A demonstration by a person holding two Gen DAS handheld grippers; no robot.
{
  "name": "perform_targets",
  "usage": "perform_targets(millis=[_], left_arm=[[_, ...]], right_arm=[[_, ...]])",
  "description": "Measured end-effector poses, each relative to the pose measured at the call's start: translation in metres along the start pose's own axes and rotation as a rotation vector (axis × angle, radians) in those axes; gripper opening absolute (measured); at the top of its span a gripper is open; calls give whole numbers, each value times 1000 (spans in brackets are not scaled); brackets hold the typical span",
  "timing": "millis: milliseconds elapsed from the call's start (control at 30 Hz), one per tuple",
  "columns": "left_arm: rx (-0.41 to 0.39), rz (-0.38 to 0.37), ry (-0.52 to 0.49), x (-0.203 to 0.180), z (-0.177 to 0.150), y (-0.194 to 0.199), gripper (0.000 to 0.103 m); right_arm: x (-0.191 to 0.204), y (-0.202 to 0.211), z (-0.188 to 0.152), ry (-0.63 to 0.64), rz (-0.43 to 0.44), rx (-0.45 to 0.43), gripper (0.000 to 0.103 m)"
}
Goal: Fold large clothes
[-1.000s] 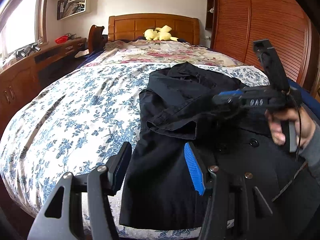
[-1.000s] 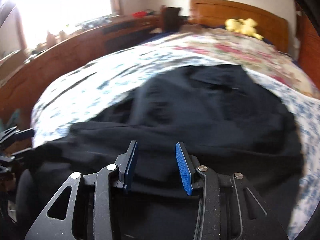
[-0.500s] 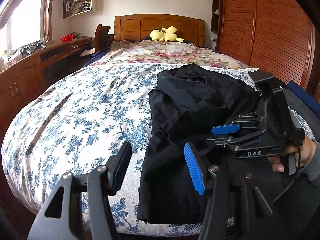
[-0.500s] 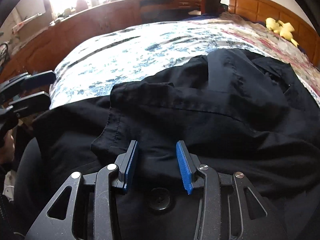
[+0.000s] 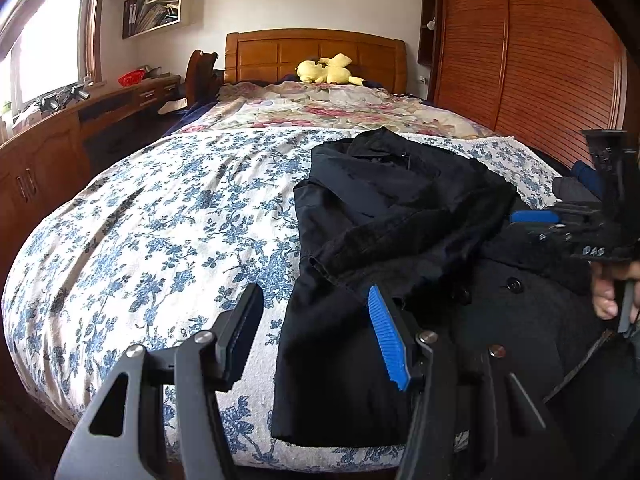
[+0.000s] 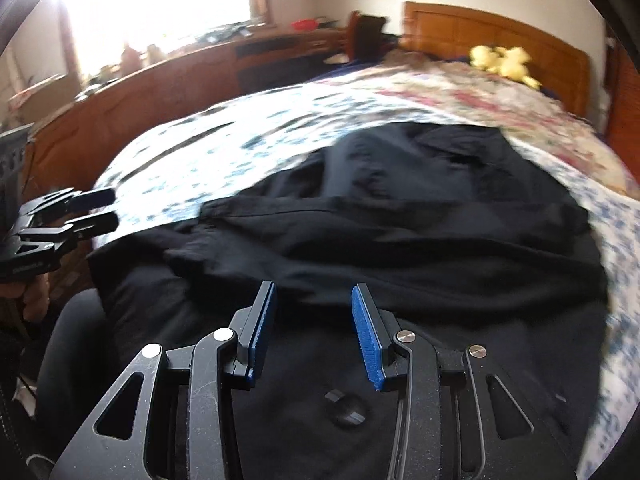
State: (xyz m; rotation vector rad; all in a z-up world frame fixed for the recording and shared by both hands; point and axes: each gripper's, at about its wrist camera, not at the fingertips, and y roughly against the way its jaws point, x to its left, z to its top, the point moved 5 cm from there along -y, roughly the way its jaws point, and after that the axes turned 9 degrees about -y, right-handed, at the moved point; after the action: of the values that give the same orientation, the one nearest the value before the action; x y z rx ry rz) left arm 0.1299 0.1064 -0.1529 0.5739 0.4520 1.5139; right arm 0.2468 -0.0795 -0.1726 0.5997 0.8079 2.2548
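A large black coat [image 5: 384,240] lies on the right side of the bed, a sleeve folded across its body and buttons showing near the front. It also fills the right wrist view [image 6: 400,232]. My left gripper [image 5: 316,340] is open and empty, above the coat's near left edge. My right gripper [image 6: 312,332] is open and empty, low over the coat's front hem. The right gripper shows at the right edge of the left wrist view [image 5: 568,220]. The left gripper shows at the left of the right wrist view [image 6: 96,210].
The bed has a blue floral sheet [image 5: 160,232] and a pink floral quilt [image 5: 320,108] at the head. A yellow plush toy [image 5: 328,70] lies by the wooden headboard. A wooden desk [image 5: 60,132] runs along the left. A slatted wardrobe [image 5: 520,60] stands at the right.
My right gripper has drawn back to the right and away from the coat's middle; its view is blurred with motion. The left gripper has stayed about where it was, open.
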Motion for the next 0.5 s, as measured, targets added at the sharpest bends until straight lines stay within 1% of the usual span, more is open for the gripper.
perform_targets(millis=[167,300,333,400,467,500], left_arm=[[0,-13,-4,-3,2,1,54],[12,-21,-14,-4,0,1,54],[17,-21,-19,-4,-1,0,54],[29,-23,-27,-5,-5,-1,54],[45,-23,-31,-5,-10,-2,54],[53,-20,-32,-4,-13,-3,54]], right_arm=[[-27,36,-5,-40,-74,-32,39],[-42,63,-22,-67,-125,-39,40],[-48,70,-30,-79,-143,-36,41],[-59,83,-48,-97,-182,-27,54],[-70,91,-65,-120,-226,-14,58],[-78,96,-76,-139,-249,-2,58]])
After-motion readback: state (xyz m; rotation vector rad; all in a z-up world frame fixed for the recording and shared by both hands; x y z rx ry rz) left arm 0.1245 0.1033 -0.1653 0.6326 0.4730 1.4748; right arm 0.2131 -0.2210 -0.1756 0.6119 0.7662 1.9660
